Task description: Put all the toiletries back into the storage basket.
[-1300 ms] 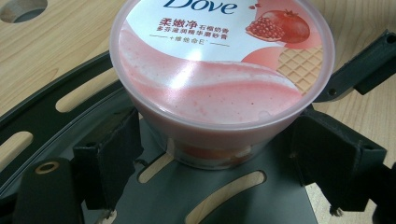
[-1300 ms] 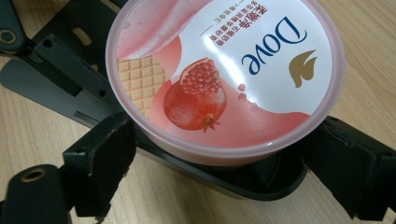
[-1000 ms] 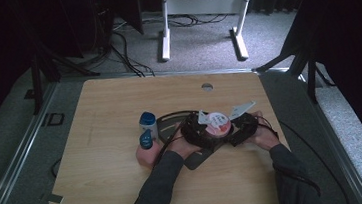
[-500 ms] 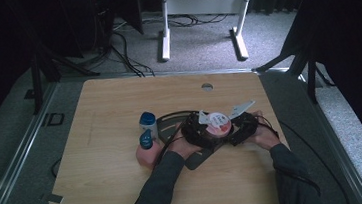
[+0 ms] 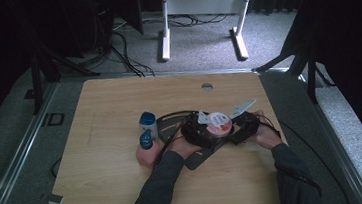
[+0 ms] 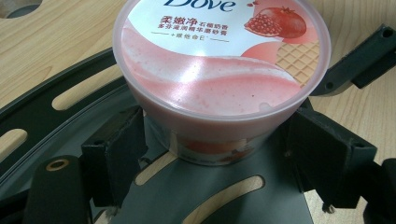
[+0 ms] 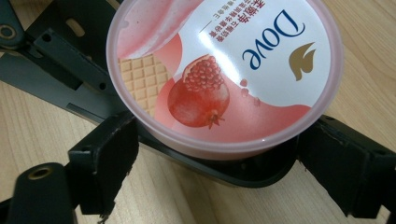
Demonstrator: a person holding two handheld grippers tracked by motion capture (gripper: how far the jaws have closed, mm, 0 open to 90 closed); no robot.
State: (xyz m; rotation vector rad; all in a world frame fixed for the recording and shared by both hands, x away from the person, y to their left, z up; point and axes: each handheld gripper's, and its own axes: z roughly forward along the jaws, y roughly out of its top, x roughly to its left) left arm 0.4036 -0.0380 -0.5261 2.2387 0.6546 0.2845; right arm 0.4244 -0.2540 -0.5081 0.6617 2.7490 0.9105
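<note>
A pink Dove tub (image 5: pixel 218 122) with a pomegranate picture on its lid stands upright on a black slotted plate (image 5: pixel 170 118) near the table's middle. My left gripper (image 5: pixel 199 130) reaches it from the left and my right gripper (image 5: pixel 239 126) from the right. In the left gripper view the tub (image 6: pixel 219 84) sits between the jaws of my left gripper (image 6: pixel 217 158), whose pads press just under the lid. In the right gripper view the jaws of my right gripper (image 7: pixel 219 168) flank the tub (image 7: pixel 224 70), and the wide lid hides whether the pads touch it.
Two blue-capped bottles (image 5: pixel 147 123) (image 5: pixel 145 140) and a pink object (image 5: pixel 148 155) stand left of the plate, beside my left hand. A round hole (image 5: pixel 207 86) is in the table's far side. A white desk frame (image 5: pixel 200 4) stands on the floor beyond.
</note>
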